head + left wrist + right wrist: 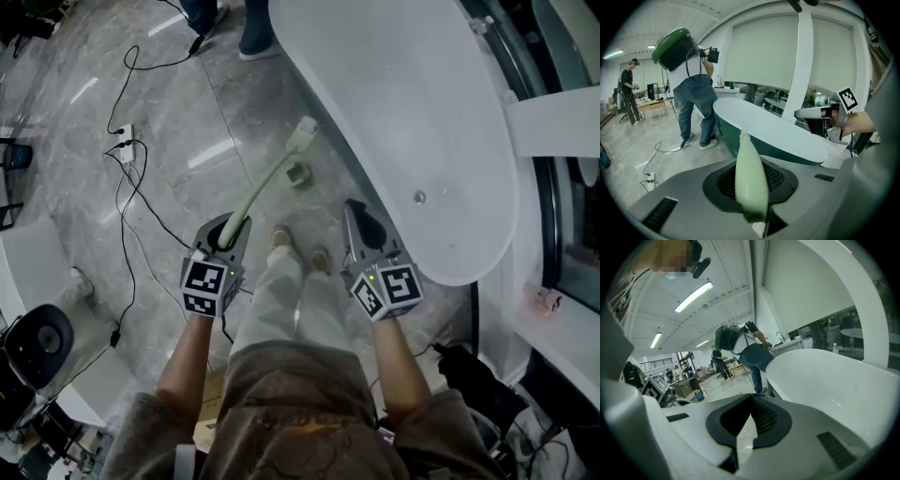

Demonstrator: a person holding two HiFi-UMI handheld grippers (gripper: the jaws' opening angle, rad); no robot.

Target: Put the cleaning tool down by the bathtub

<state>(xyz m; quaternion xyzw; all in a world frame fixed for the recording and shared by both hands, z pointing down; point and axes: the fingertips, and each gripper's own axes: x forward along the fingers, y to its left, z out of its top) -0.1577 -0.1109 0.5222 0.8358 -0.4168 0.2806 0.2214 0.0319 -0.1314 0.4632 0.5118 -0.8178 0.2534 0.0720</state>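
The left gripper (pixel 228 232) clamped a pale green long-handled brush (pixel 265 180) (head near the white oval bathtub (pixel 403 112)). The right gripper (pixel 362 217) was closed, empty.

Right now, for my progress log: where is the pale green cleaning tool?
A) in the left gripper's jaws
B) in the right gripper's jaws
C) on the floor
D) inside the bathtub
A: the left gripper has its jaws clamped on the cleaning tool by its handle; the right gripper holds nothing.
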